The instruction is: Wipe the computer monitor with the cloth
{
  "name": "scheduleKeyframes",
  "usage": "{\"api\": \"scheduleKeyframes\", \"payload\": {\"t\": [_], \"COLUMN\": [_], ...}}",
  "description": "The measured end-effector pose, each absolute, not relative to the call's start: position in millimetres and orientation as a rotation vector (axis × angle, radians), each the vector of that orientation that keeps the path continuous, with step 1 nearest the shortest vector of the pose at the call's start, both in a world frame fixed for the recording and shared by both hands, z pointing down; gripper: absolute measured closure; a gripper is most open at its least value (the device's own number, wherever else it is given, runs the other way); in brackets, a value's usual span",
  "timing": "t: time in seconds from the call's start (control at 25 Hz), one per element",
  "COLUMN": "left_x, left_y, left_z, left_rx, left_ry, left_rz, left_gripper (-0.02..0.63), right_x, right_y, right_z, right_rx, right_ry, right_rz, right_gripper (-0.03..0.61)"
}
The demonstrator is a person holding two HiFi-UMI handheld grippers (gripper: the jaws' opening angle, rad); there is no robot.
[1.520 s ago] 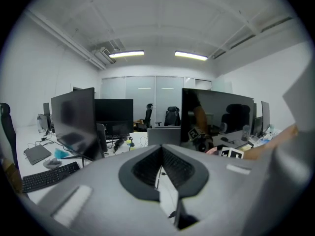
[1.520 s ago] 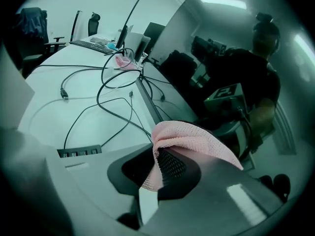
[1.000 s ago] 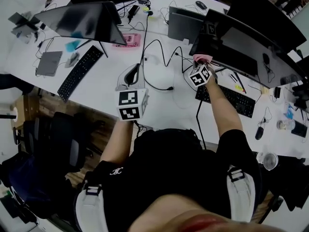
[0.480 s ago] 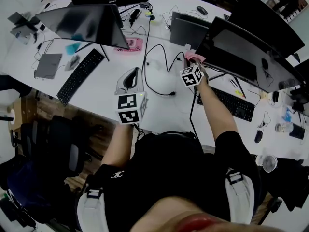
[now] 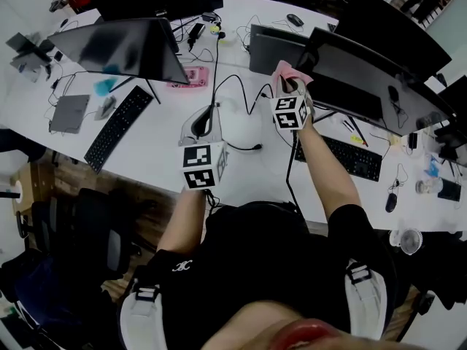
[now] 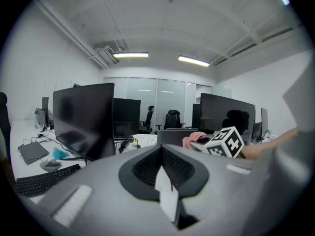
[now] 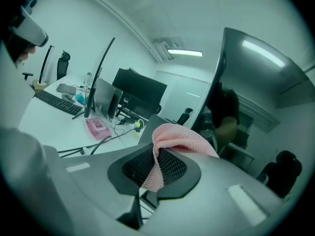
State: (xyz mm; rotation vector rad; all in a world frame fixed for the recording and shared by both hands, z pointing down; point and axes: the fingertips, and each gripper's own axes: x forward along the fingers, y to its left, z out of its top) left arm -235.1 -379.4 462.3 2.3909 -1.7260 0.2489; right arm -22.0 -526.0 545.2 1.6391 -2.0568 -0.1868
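Pink mesh cloth (image 7: pixel 178 137) is hanging folded over the right gripper (image 7: pixel 156 167), whose jaws are clamping it. It is being held off the table (image 5: pixel 157 141) at the left end of the curved monitor (image 5: pixel 365 86) standing toward the table's far right corner; whether it is touching the screen I cannot tell. The wipe seems to be just starting: next the cloth is needing flat, light pressure and a sweep across the glass. The left gripper (image 6: pixel 162 171) is idling above the table's near edge, jaws together on nothing.
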Motion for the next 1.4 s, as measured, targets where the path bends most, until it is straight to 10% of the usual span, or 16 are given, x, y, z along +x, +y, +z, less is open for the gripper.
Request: {"api": "scheduleKeyframes", "payload": {"t": [1.4], "left_x": [-181.2], "left_y": [-388.4], "left_z": [433.0], "left_rx": [2.546], "left_ry": [-1.597], "left_rz": [0.212], "left_gripper": [0.565], "right_x": [47.0], "right_y": [-474.2], "right_z": [274.8], "right_rx": [2.196], "right_ry": [-2.148], "right_rz": [-0.484], "right_gripper": [0.560]}}
